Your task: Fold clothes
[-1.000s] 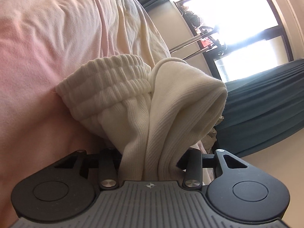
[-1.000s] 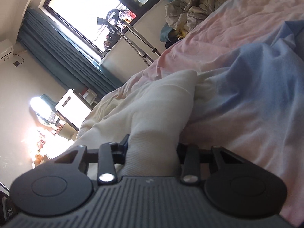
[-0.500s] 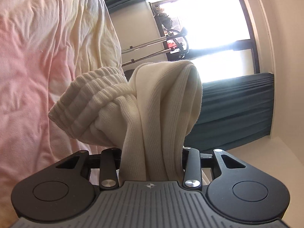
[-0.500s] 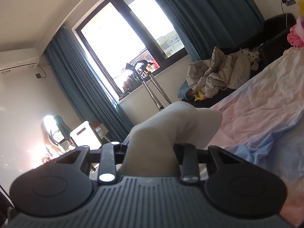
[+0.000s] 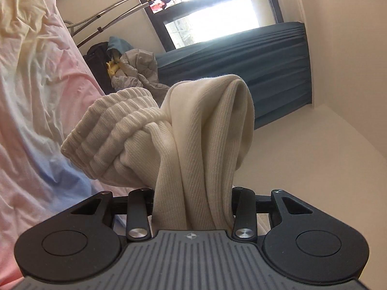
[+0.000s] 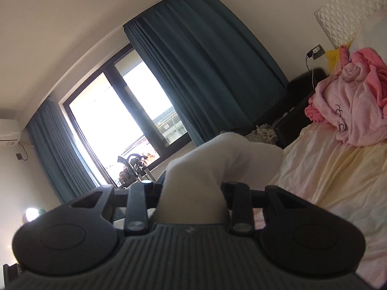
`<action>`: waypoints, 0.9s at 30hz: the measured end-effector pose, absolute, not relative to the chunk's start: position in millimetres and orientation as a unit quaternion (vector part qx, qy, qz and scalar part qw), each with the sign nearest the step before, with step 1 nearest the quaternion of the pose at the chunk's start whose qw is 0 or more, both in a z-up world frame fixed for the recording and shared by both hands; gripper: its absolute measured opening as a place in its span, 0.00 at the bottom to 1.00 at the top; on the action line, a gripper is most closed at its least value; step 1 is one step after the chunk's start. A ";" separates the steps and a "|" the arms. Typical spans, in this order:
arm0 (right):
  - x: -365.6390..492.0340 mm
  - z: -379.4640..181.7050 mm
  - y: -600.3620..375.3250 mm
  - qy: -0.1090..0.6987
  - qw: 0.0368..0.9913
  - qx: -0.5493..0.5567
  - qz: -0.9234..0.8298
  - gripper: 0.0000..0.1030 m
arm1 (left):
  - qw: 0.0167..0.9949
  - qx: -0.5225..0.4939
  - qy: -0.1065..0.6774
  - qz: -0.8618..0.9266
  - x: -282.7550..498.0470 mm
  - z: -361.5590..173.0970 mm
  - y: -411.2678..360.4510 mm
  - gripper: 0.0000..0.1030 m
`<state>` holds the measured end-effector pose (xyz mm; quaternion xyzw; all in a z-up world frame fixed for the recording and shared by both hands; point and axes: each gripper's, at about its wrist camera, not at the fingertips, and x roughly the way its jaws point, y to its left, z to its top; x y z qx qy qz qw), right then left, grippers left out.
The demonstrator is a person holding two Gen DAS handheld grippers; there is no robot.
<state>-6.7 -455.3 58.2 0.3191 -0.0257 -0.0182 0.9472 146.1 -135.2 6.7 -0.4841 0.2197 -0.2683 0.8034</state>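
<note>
- Left tool (image 5: 192,207) clenched on a bunch of cream ribbed knit garment (image 5: 205,140); cloth fills the gap between the fingers and stands up beyond them.
- A ribbed cuff (image 5: 106,135) of the garment sticks out to the left of the grip, over the bed (image 5: 36,96).
- Right tool (image 6: 191,203) also gripping cloth: a pale fold (image 6: 217,159) rises between its fingers. Looks like the same garment, but the join between the two grips is not in view.
- Both tools held up off the bed, cameras tilted toward window (image 6: 116,125) and curtain (image 6: 205,72). Garment is in the air, not lying flat.
- Judgement: step in hand is lifting and spreading the garment before laying it down to fold.
- To do it well: draw the two tools apart until the cloth between them hangs taut and level; keep both grips firm, since the knit is thick and bunched and could slip.
- Lower onto a bare part of the bed, away from the pink pile (image 6: 350,101) near the headboard.
- Lay the far edge first, then drag back to smooth out creases.
- Risk: bunched grip may hold several layers, leaving a twist once laid.
- Writing: no readable brand or label. A small emblem (image 5: 190,235) on the left tool body; no letters legible.
</note>
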 end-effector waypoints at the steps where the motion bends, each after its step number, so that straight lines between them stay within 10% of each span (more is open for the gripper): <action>1: -6.6 52.3 -465.5 -0.031 0.947 0.318 -0.029 0.35 | 0.803 -0.479 0.226 -0.275 154.4 0.7 -150.3 0.43; 15: 58.9 -104.9 -563.5 0.131 0.868 0.433 -0.204 0.37 | 0.823 -0.364 0.329 -0.286 246.8 -127.3 -269.4 0.44; 27: 46.0 -144.4 -563.2 0.158 0.808 0.521 -0.227 0.54 | 0.835 -0.304 0.352 -0.293 228.9 -128.3 -260.8 0.74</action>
